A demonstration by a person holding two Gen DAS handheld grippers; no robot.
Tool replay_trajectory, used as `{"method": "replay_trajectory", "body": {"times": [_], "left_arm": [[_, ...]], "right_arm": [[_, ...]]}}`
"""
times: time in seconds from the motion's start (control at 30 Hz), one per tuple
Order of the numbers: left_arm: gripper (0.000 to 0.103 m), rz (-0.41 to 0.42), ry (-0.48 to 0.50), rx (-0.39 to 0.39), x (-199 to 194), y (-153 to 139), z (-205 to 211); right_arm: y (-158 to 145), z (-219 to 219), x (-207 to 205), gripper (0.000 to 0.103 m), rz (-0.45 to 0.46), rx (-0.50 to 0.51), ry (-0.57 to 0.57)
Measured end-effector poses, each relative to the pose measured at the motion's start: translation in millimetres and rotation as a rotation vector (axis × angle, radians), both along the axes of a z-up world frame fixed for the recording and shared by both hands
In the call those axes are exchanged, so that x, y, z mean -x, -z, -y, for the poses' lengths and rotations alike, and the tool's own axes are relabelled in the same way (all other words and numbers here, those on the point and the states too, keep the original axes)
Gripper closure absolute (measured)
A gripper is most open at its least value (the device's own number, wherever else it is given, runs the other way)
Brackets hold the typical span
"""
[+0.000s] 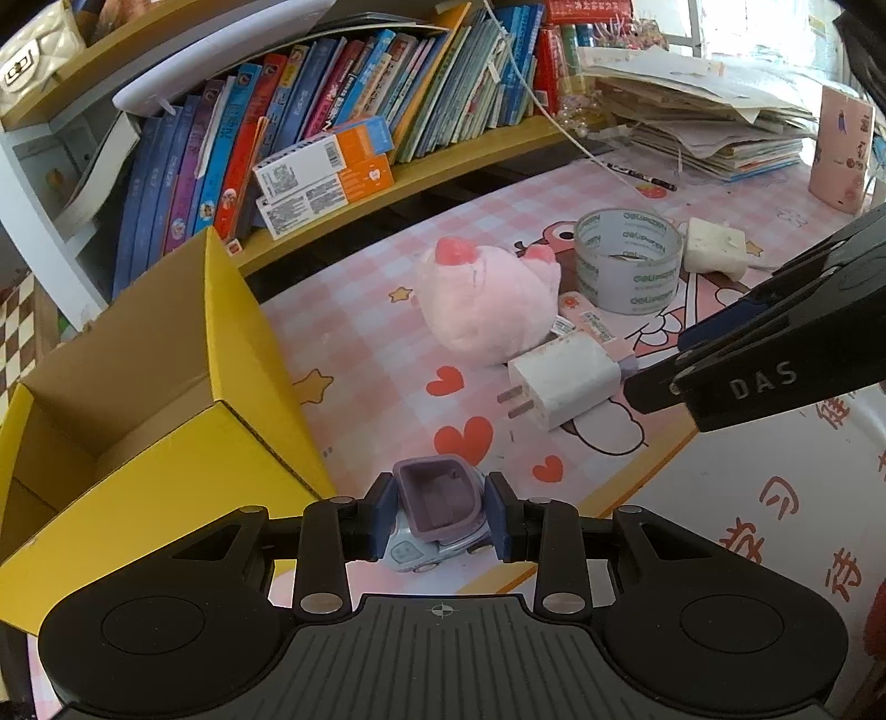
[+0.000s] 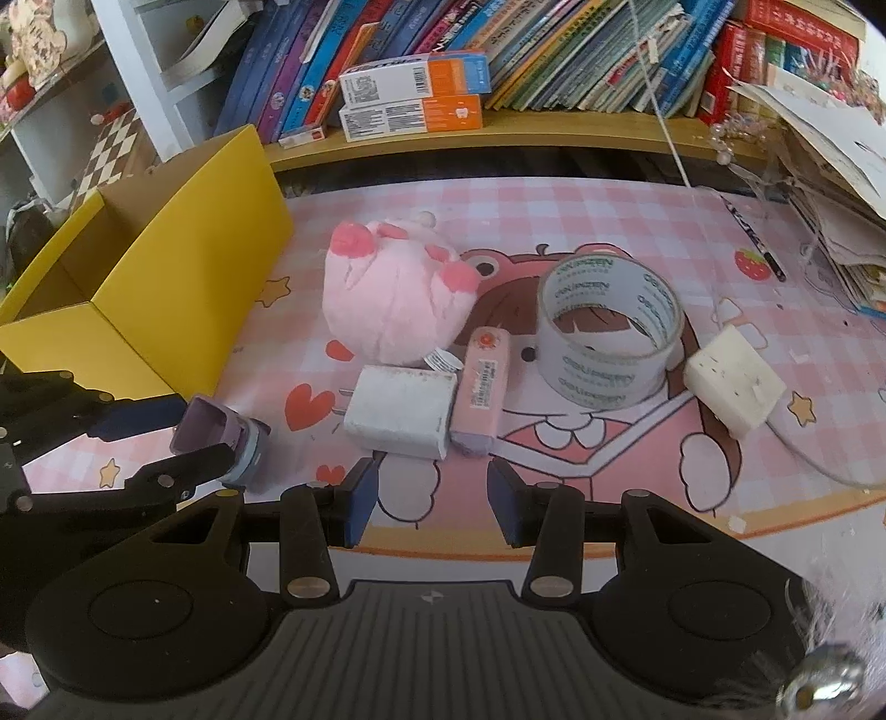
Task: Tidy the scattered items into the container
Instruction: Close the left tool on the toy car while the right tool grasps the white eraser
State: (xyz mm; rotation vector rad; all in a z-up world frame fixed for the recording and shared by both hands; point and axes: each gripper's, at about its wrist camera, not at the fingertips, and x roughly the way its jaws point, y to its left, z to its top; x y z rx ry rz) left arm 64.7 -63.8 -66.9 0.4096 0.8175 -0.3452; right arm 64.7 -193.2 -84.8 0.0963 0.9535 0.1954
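The yellow box (image 2: 183, 266) stands open at the counter's (image 2: 637, 221) left end. Beside it lie the pink plush (image 2: 387, 293), tape roll (image 2: 609, 338) and white charger (image 2: 401, 412) (prongs pointing left). My left gripper (image 1: 442, 512) has its jaws clenched on the small toy car (image 1: 437, 512); my right gripper (image 2: 433, 501) hangs released, near the charger.

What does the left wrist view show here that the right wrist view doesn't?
Only the left wrist view shows the cream quilted bag on the shelf top. Only the right wrist view shows the pink eraser's full length and the white cable trailing from the cream block. Both show the yellow box, pink plush, tape roll and white charger.
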Motion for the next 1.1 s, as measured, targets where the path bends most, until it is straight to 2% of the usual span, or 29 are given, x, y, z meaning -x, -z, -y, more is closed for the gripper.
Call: {"method": "replay_trajectory", "body": {"times": [0.53,1.1], "left_arm": [[0.07,0.012,-0.016,0.017,5.4,-7.9,-3.6],[0.07,0.022,-0.039,0.035,12.4,-19.0,-10.4]], "right_arm": [[17.0,-17.5,-28.4,0.061,-0.01,0.005,-0.054],[26.2,-42.6,-45.6,0.051,0.007,0.067,-0.081]]}}
